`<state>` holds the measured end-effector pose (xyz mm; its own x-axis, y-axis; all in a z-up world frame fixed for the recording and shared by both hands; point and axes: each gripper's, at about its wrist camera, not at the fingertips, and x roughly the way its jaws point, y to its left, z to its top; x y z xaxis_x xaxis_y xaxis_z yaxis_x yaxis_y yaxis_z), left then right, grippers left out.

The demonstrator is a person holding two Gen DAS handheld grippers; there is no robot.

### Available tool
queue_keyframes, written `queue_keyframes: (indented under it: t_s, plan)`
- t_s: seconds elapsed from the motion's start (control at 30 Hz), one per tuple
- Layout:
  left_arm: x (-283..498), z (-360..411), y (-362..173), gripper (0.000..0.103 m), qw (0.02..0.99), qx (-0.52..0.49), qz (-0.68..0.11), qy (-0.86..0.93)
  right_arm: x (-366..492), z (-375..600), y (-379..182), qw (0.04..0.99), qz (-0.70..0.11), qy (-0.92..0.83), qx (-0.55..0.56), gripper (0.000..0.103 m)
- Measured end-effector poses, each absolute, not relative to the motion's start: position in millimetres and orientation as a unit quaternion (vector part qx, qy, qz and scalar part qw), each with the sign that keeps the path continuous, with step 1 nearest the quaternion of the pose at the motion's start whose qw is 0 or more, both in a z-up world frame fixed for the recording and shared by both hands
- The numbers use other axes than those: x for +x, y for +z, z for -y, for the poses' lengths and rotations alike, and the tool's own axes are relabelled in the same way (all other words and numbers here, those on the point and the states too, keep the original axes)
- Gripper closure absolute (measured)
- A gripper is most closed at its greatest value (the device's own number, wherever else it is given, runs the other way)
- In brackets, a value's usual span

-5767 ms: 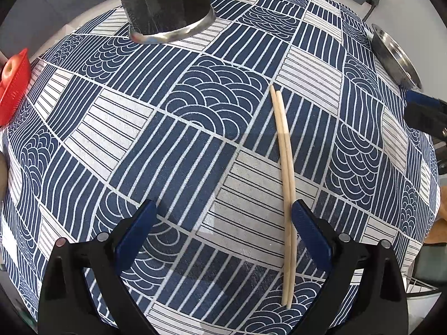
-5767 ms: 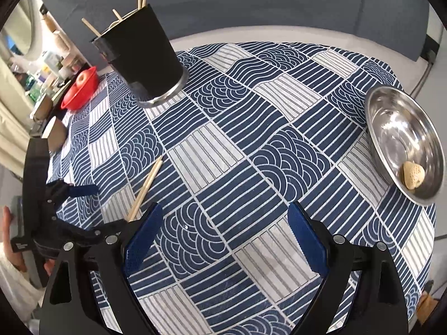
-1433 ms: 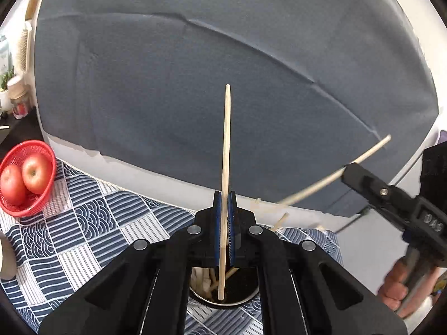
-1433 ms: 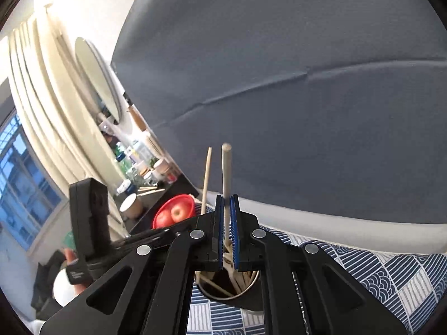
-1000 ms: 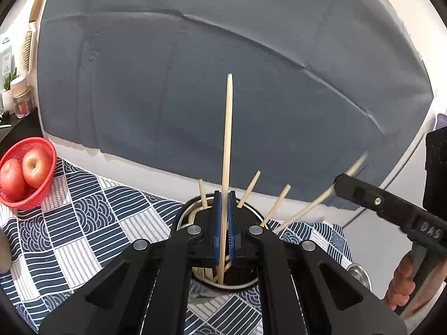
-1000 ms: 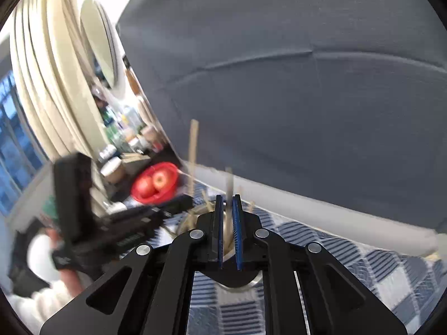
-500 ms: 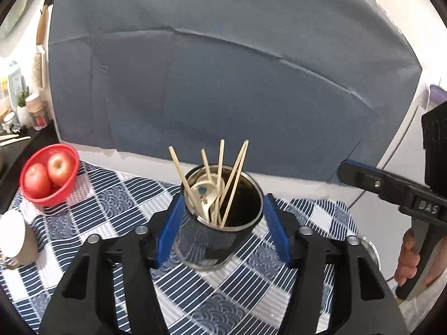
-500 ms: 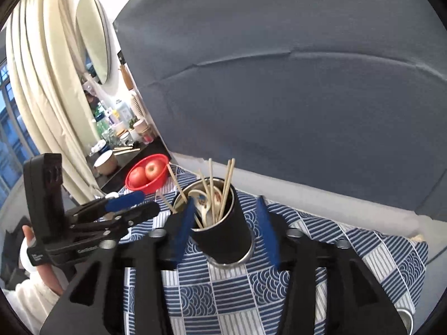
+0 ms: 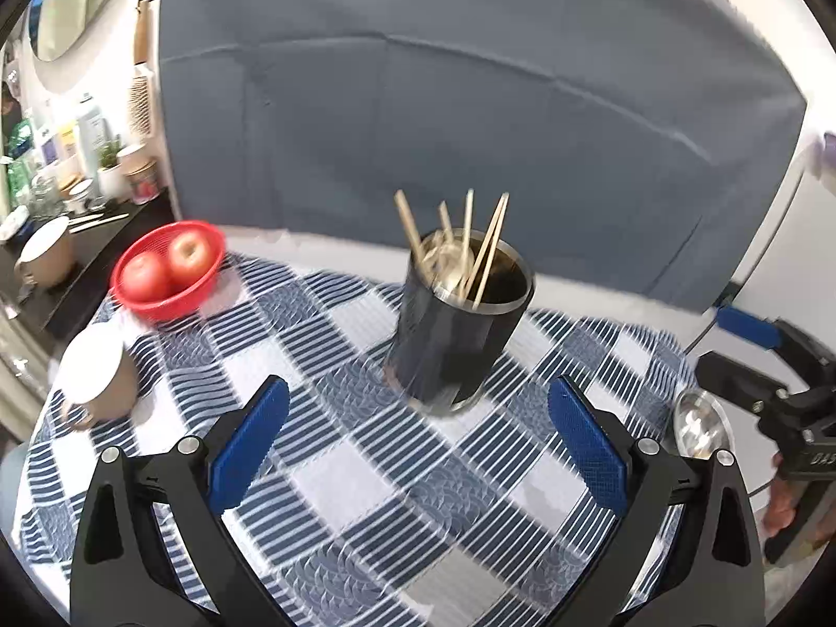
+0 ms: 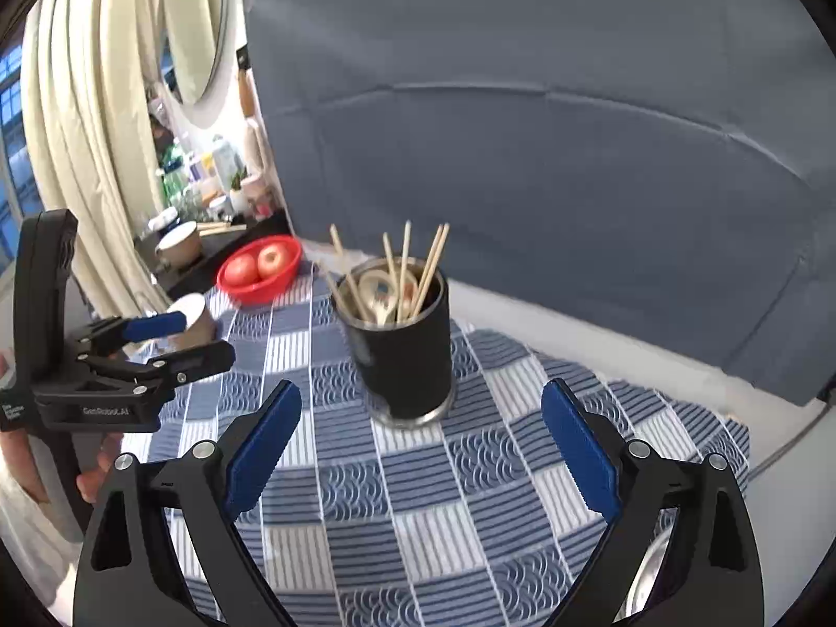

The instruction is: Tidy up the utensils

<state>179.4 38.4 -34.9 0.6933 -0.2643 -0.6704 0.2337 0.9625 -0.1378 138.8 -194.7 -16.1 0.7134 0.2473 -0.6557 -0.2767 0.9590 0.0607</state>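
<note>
A black utensil cup (image 9: 454, 334) (image 10: 405, 352) stands on the blue patterned tablecloth (image 9: 366, 449) (image 10: 418, 470). It holds several wooden chopsticks (image 9: 486, 248) (image 10: 431, 266) and ceramic spoons (image 10: 384, 292). My left gripper (image 9: 418, 439) is open and empty, in front of the cup and apart from it; it also shows at the left of the right wrist view (image 10: 172, 337). My right gripper (image 10: 420, 441) is open and empty, facing the cup; it also shows at the right edge of the left wrist view (image 9: 731, 345).
A red basket with two apples (image 9: 167, 271) (image 10: 258, 266) sits at the table's back left. A paper cup (image 9: 96, 376) (image 10: 196, 318) stands near the left edge. A steel bowl (image 9: 700, 428) (image 10: 648, 569) lies at the right. A grey backdrop stands behind the table.
Both grippers released their chopsticks into the cup, opened wide, and pulled back and up from it. The cup now sits farther away in both views.
</note>
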Motion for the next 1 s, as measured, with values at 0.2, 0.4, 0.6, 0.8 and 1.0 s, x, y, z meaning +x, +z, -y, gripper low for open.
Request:
queue_keyframes:
  t_s: [0.2,0.4,0.6,0.8,1.0]
  plan:
    - [137.8,-36.5,-43.8,0.006,0.916,0.007,-0.389,-0.103,111.2,190.0,-31.7,0.919,-0.373,0.125,-0.031,0.01]
    - [95.2,-30.4,-38.0,0.006,0.909,0.042,-0.401,-0.101,72.6,189.6,-34.0,0.916,-0.38,0.132,-0.015,0.01]
    - [64.7,-46.3,-32.5,0.006,0.906,-0.002,-0.414,-0.092,36.2,196.9,-30.2,0.91,-0.393,0.132,-0.006,0.008]
    - [41.1,-51.7,-33.0,0.006,0.894,-0.01,-0.44,-0.078,6.8,209.5,-27.9,0.911,-0.4,0.098,0.019,0.008]
    - [24.0,-54.2,-28.8,0.006,0.894,-0.015,-0.443,-0.065,-13.6,207.8,-28.5,0.909,-0.407,0.084,0.036,0.008]
